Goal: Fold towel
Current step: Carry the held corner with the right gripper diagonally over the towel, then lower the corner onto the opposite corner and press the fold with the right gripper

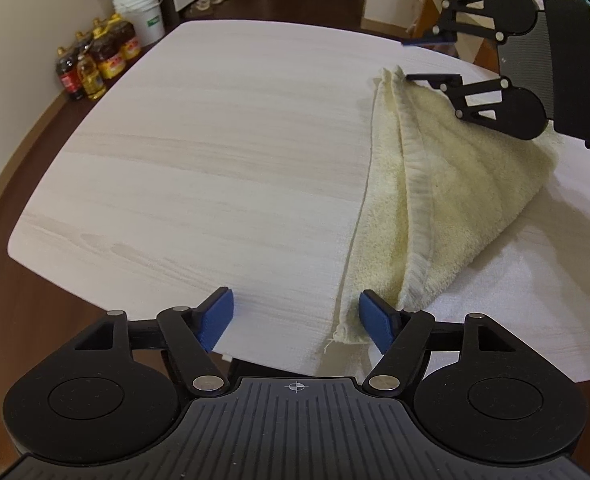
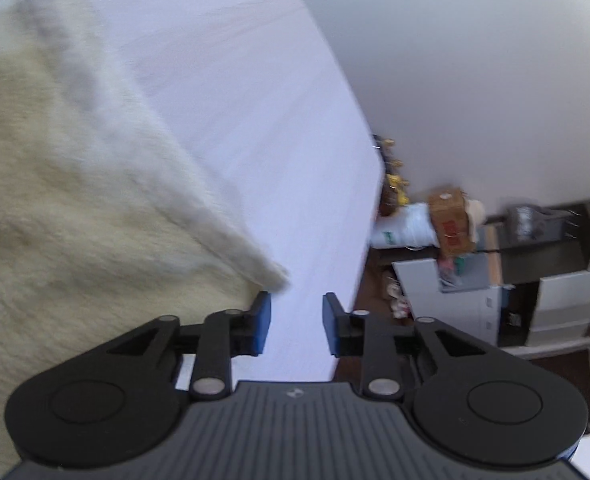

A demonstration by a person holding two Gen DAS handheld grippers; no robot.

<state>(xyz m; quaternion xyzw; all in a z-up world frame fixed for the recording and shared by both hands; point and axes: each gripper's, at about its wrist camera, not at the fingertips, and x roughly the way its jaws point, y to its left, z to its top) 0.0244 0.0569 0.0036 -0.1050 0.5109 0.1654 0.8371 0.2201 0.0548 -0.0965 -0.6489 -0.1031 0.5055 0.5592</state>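
A cream towel (image 1: 435,184), folded over on itself, lies on the right half of the white table (image 1: 215,140). My left gripper (image 1: 297,322) stands open at the table's near edge. The towel's near corner touches its right pad (image 1: 375,326), and only bare table lies between the pads. At the towel's far corner my right gripper (image 1: 409,60) is open, its lower finger just above the towel's tip. In the right wrist view, the right gripper (image 2: 297,324) has nothing between its pads. The towel (image 2: 75,200) ends in a corner just ahead of its left pad (image 2: 263,320).
Several oil bottles (image 1: 95,60) and a white bucket (image 1: 143,8) stand on the floor past the table's far left corner. A cardboard box (image 2: 451,224) and other clutter sit beyond the table edge (image 2: 359,240). Dark wooden floor surrounds the table.
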